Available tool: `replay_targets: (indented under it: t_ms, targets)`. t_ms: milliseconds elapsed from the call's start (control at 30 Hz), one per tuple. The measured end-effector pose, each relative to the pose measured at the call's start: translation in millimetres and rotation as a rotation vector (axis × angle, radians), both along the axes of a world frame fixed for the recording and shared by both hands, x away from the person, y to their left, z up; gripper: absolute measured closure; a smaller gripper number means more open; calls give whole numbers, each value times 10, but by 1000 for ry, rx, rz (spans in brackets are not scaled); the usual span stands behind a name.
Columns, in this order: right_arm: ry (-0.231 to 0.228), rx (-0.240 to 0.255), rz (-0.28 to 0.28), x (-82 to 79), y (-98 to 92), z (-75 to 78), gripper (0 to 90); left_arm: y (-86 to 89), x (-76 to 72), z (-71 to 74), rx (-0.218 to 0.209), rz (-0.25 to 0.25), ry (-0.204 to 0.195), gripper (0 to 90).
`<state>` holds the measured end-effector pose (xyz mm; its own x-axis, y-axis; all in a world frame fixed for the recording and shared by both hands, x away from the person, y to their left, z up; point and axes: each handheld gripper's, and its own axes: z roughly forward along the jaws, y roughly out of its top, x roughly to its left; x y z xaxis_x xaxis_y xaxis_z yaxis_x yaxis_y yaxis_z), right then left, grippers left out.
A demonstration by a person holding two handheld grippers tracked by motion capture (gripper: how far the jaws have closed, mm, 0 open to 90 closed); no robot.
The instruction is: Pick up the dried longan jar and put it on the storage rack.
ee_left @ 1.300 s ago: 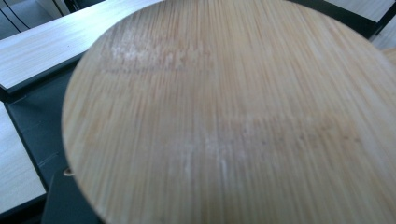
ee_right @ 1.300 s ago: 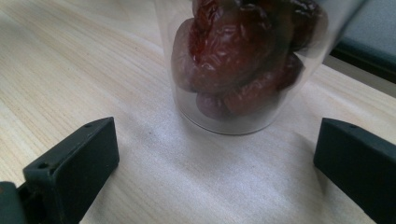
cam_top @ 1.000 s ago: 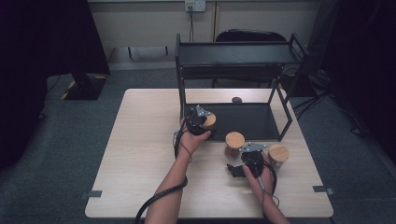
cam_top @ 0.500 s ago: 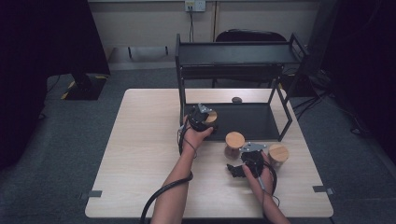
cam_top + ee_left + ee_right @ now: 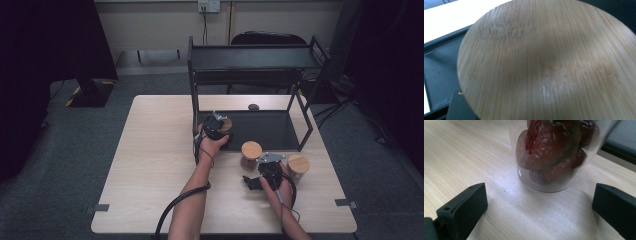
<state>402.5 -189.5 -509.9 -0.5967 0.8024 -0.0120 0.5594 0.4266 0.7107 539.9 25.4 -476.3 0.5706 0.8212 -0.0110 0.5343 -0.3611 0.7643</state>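
- Item 1, jar w/ bamboo lid: held by left gripper at the front-left corner of the black rack's lower shelf. Jaws are closed on the jar, at their narrowest; in left gripper view the lid is seen close-up, blurred, w/ dark shelf floor and rail beneath at left.
- Key relation: jar is upright, long axis vertical, hanging just above or at the shelf floor; contact can't be judged. Shelf lies directly under and beyond the jar, so the coming move is judged to be a short lowering, then release.
- Item 2, glass jar of dried red dates: stands upright on the table, straight ahead of the right gripper, between the lines of its jaws but beyond their tips. Jaws are spread wide, nothing held. Seen from high view as the lidded jar just in front of the rack.
- Item 3, third lidded jar: on table, just right of right gripper, untouched.
- Nearer hand: left for shelf placing; right for the date jar.
- Change vs. earlier frames: left gripper w/ its jar has been moved slightly toward the rack and downward, deeper over the shelf corner. Right gripper and both table jars are unchanged in place.
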Motion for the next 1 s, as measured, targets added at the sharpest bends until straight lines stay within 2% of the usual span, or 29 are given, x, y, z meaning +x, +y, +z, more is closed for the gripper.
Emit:
replay_targets:
  t_ms: [167,433,1000]
  targets:
    - [-1,0,1,0,0,0,0,18,45,-39,-12,17,-2,260]
    - [0,1,0,0,1,0,0,0,96,-46,19,25,-21,260]
    - [0,0,0,0,0,0,0,-12,233,-43,30,66,-17,259]
